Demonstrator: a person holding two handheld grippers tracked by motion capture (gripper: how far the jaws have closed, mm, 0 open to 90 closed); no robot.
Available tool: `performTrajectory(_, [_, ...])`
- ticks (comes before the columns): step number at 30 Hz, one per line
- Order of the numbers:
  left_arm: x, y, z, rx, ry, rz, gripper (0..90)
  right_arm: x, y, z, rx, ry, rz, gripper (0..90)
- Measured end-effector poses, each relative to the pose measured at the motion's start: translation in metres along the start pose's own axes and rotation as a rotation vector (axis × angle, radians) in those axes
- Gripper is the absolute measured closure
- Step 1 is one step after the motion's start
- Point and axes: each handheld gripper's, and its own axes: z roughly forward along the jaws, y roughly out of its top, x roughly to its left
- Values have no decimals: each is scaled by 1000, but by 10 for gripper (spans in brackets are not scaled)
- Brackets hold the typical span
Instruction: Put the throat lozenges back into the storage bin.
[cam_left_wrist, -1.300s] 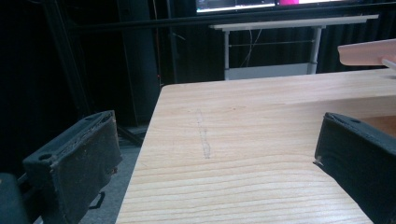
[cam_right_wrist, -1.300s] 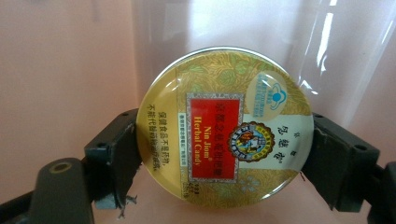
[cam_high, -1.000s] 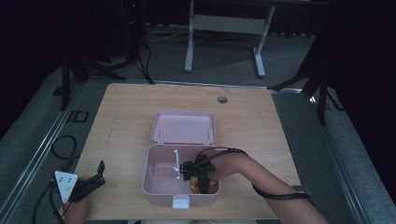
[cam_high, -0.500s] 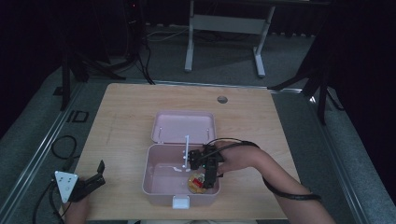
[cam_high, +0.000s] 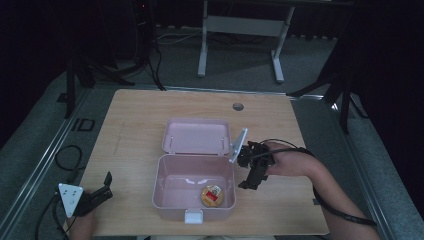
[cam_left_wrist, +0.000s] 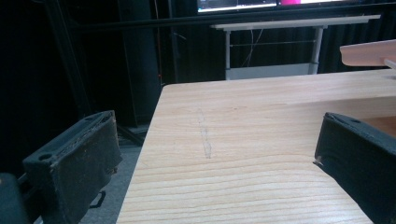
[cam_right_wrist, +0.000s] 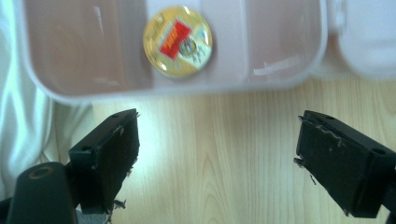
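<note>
Left gripper (cam_high: 102, 187) sits spread off the wooden table's (cam_high: 140, 120) front-left corner. Smooth pink plastic box (cam_high: 172, 200), lid open, holds a round gold tin (cam_high: 212, 195) near the front edge. Right gripper (cam_high: 250, 179) hangs wide open beside it.

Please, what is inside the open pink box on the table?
Inside the pink box lies one round gold item with a red label, near its front right corner. The rest of the floor looks bare; the front wall hides a narrow strip.
</note>
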Motion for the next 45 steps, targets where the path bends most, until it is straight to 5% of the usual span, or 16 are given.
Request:
performTrajectory(5, [0,0,0,-2,-1,-2,4,-9,-29,15,-28,-16,58,128])
performTrajectory(14, [0,0,0,-3,2,0,4,-29,-85,55,-174,-78,215,125])
performTrajectory(24, [0,0,0,-3,0,-2,4,-44,-145,91,-380,-302,422,119])
performTrajectory(29, [0,0,0,-2,2,-3,4,-41,-169,99,-455,-465,515,118])
performTrajectory(34, [0,0,0,-2,1,-5,4,-38,-189,99,-524,-532,605,116])
performTrajectory(38, [1,0,0,-3,1,-7,4,-37,-199,100,-522,-573,655,116])
performTrajectory(45, [1,0,0,-2,1,-8,4,-34,-222,94,-623,-719,824,116])
